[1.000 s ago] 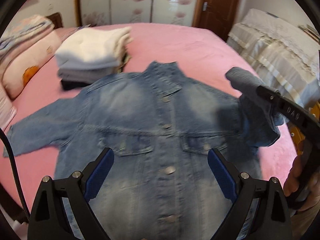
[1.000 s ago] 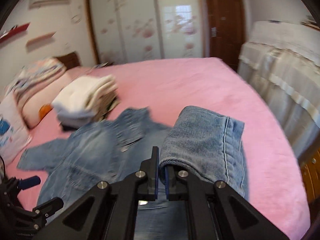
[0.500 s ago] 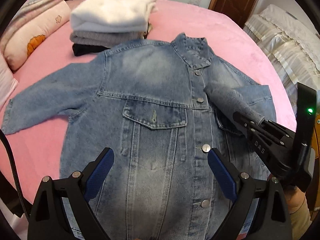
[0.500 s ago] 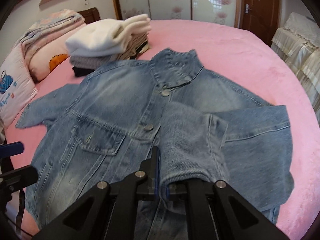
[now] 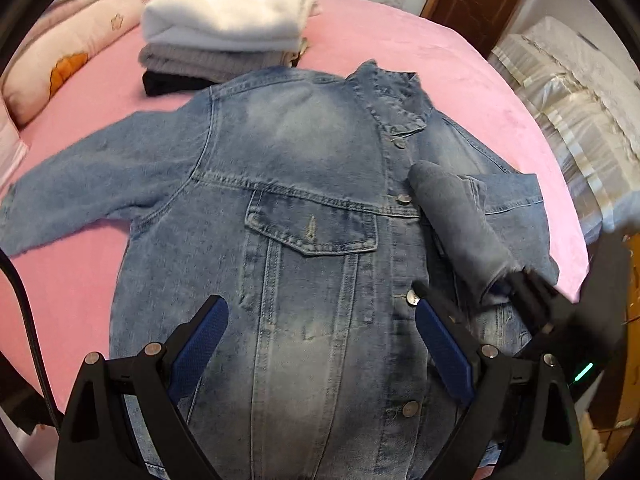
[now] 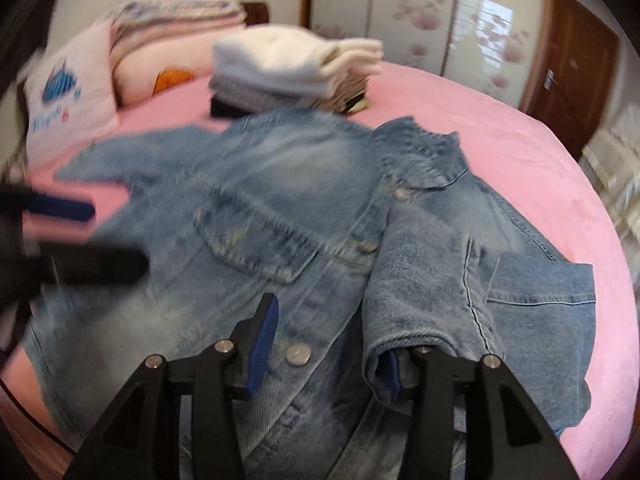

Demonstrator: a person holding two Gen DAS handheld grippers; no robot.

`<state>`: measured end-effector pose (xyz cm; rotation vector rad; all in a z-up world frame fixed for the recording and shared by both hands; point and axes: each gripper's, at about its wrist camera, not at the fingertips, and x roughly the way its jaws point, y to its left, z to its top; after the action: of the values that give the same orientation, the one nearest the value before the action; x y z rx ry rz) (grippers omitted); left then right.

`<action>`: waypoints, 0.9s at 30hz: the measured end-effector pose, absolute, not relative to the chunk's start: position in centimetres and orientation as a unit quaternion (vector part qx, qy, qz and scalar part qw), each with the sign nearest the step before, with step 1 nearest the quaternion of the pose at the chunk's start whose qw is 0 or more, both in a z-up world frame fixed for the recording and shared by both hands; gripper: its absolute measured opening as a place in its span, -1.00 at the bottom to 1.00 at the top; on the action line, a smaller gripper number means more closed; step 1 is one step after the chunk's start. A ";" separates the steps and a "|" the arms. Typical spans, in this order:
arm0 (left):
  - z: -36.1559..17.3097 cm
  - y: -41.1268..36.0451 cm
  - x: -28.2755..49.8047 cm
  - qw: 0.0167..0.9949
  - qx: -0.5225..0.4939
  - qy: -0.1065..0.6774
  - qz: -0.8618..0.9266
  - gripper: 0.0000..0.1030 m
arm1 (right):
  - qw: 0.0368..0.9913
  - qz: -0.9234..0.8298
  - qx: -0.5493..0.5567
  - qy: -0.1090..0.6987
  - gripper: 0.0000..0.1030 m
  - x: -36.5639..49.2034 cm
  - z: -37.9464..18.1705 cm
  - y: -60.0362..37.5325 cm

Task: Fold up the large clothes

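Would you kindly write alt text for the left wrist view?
A denim jacket lies buttoned, front up, on a pink bed, its right sleeve folded across the chest. The open left gripper hovers above its lower front; folded clothes are stacked behind.

Place: home bedroom | Bed with pink cover | Pillows and folded quilts at its head | Stack of folded clothes on it | Floral sliding wardrobe | Brown wooden door
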<state>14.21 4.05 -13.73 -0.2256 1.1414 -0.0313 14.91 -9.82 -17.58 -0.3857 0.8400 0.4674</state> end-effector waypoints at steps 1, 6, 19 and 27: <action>-13.9 4.4 14.3 0.835 -0.103 0.541 -0.004 0.76 | 0.864 0.219 -0.214 0.400 -0.09 14.4 -18.4 -9.3; -14.9 5.8 14.5 0.830 -0.121 0.544 0.010 0.76 | 0.854 0.210 -0.276 0.387 -0.09 12.4 -19.9 -8.8; -14.4 -1.1 15.5 0.867 -0.007 0.497 -0.045 0.76 | 0.879 0.181 -0.098 0.430 -0.09 9.1 -16.2 -17.3; -15.2 -9.5 15.0 0.868 0.137 0.467 -0.096 0.76 | 0.892 0.105 0.050 0.437 -0.09 9.2 -14.8 -25.3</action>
<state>15.05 -9.53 -15.16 0.2869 0.9772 -0.2010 9.24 -25.25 -14.80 0.1043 0.9067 0.2175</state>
